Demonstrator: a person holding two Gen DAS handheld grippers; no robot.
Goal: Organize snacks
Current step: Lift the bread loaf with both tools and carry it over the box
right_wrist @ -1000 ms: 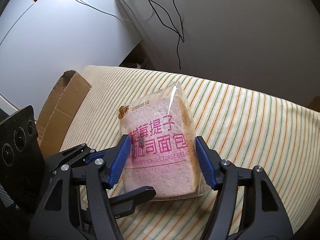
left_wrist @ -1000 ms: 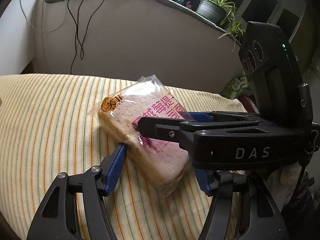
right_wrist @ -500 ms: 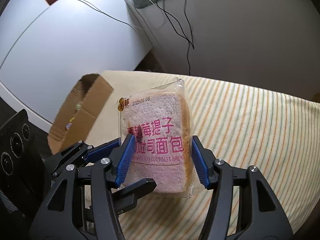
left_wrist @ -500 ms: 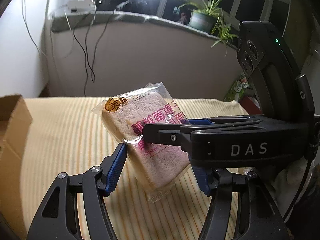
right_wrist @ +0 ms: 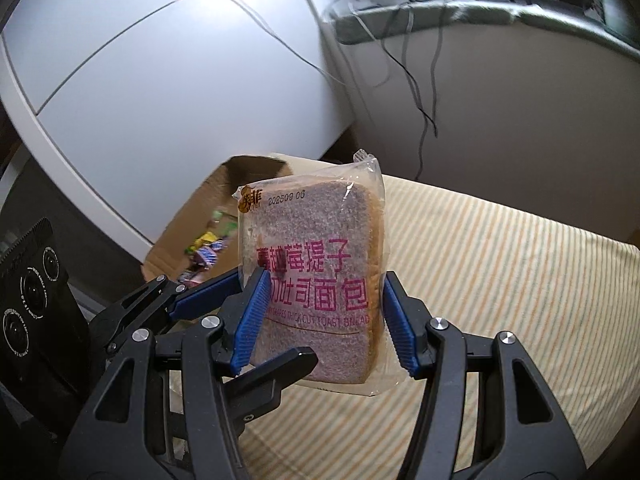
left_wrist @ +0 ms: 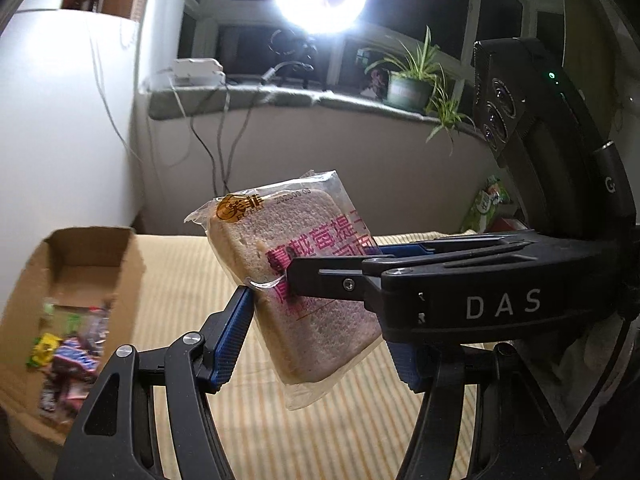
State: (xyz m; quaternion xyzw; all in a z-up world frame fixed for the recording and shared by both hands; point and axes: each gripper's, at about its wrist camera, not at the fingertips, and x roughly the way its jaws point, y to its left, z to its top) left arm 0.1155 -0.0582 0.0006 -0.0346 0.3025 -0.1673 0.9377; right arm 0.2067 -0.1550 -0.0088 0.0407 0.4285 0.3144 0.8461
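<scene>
Toast packet held up off the bed by both my grippers.

At the far left I see the open cardboard box [left_wrist: 76, 280] with loose snacks inside, sitting on the striped bedcover [right_wrist: 500, 272]. My left gripper [left_wrist: 316, 336] clamps the wrapped toast bread [left_wrist: 304, 280] by its long edges; my right gripper [right_wrist: 324, 320] grips the same packet across its width, pads pressed to the wrapper. The bread hangs clear above the bedcover, right of the box.
</scene>
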